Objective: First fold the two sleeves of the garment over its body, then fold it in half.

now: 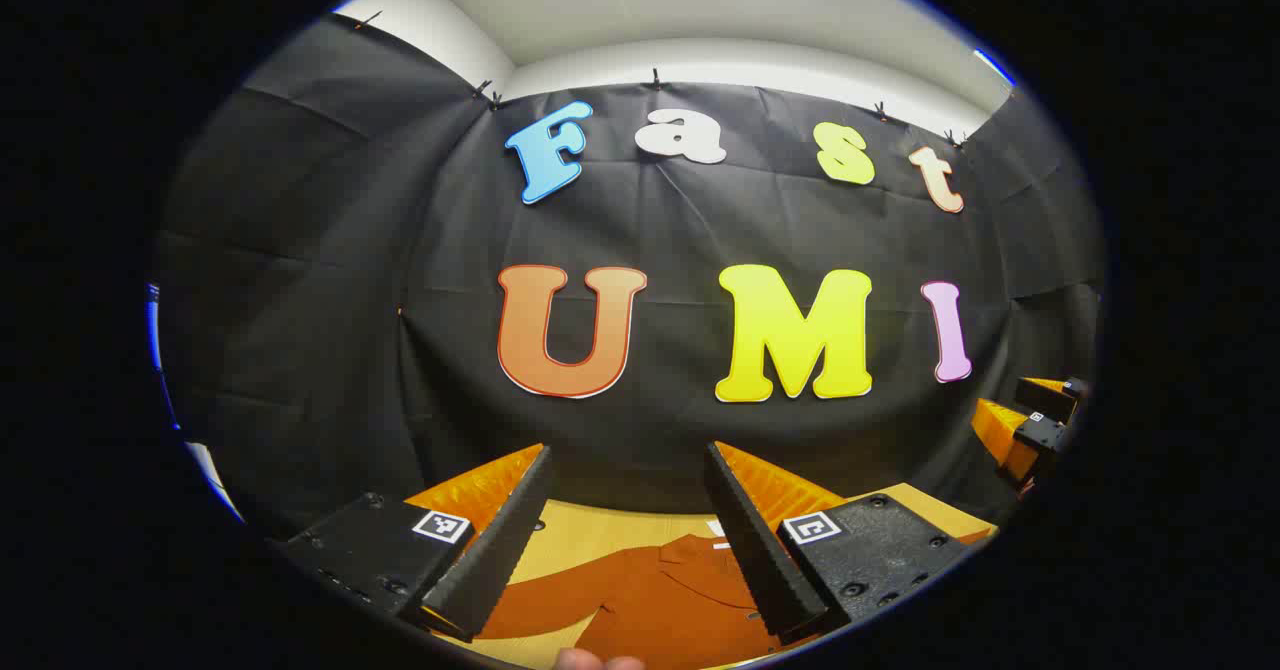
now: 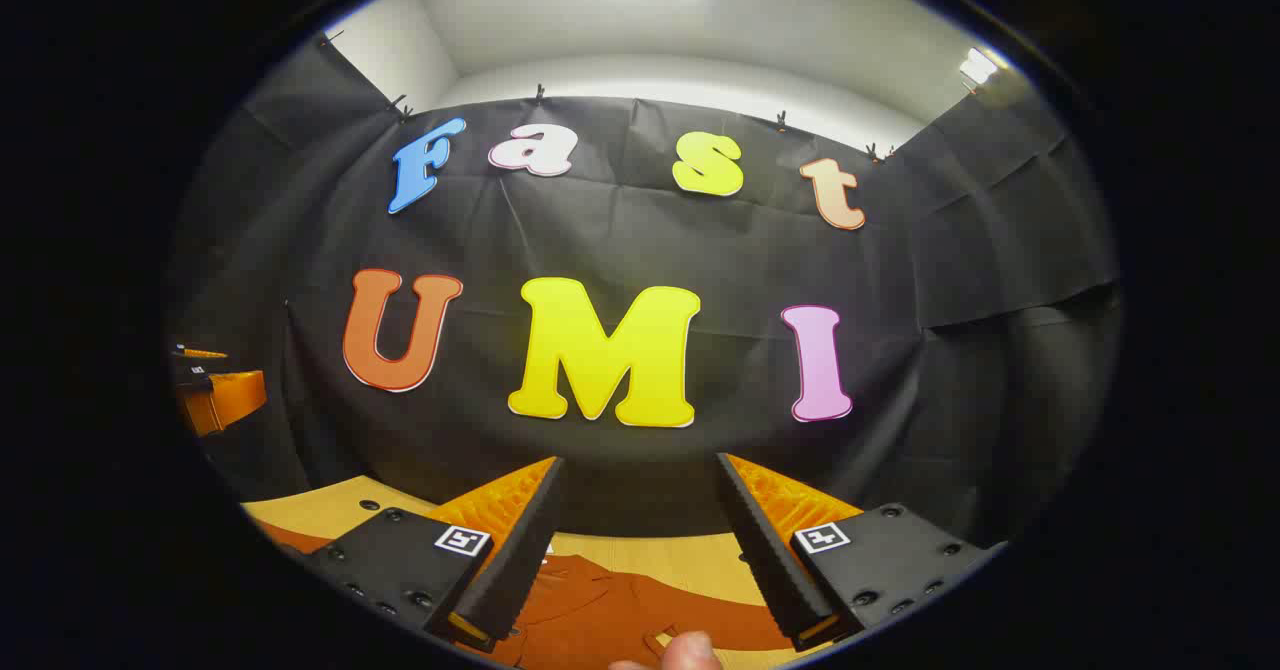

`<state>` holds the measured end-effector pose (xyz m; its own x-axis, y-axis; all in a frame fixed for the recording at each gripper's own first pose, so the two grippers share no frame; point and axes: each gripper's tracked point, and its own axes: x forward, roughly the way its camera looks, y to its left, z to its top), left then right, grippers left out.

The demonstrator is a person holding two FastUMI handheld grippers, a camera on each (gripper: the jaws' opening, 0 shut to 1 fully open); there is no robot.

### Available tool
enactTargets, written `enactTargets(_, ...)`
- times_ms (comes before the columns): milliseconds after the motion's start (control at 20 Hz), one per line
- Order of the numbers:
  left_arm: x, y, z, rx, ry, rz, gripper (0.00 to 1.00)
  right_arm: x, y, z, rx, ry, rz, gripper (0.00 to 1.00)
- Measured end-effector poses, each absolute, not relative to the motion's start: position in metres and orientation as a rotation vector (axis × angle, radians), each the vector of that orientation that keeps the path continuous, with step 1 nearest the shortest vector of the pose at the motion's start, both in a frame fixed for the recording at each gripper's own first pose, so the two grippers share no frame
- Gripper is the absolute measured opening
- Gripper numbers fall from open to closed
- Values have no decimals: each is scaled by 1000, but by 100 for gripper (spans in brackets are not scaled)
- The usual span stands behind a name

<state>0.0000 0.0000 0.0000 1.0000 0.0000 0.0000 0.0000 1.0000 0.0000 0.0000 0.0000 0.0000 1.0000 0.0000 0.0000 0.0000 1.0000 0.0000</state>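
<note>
While both tools hang released, the left tool [image 1: 625,520] and right tool [image 2: 635,535] above it, the rust garment [image 1: 660,600] looks soft and limp; pinch a sleeve cuff.

My left hand-held gripper [image 1: 628,535] held high with fingers spread apart, rust-orange garment [image 1: 660,600] lying flat on the tan worktop [image 1: 590,535] below, my other hand-held gripper [image 1: 1035,420] far right
</note>
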Motion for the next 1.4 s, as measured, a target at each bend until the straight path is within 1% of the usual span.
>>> enactTargets(100, 3, -4, -1, 7, -1, -2, 98, 0, -3, 3, -1, -9, 0, 94)
enactTargets(200, 5, -5, 1, 13, -2, -5, 98, 2, -3, 4, -10, -11, 1, 93)
enactTargets(450, 9, -9, 0, 6, -4, 0, 98, 10, -9, 2, -10, -8, -1, 94)
enactTargets(750, 7, -24, -2, 6, -2, -36, 98, 4, -3, 5, -26, -30, -5, 93)
enactTargets(950, 6, -29, -2, 7, -3, -59, 98, 2, 2, 4, 1, -13, 22, 94)
enactTargets(1000, 5, -30, -1, 9, -4, -61, 98, 2, 1, 2, 5, -8, 22, 93)
enactTargets(1400, 1, -29, -3, 5, 2, -65, 98, 1, 6, -7, 20, 35, 52, 94)
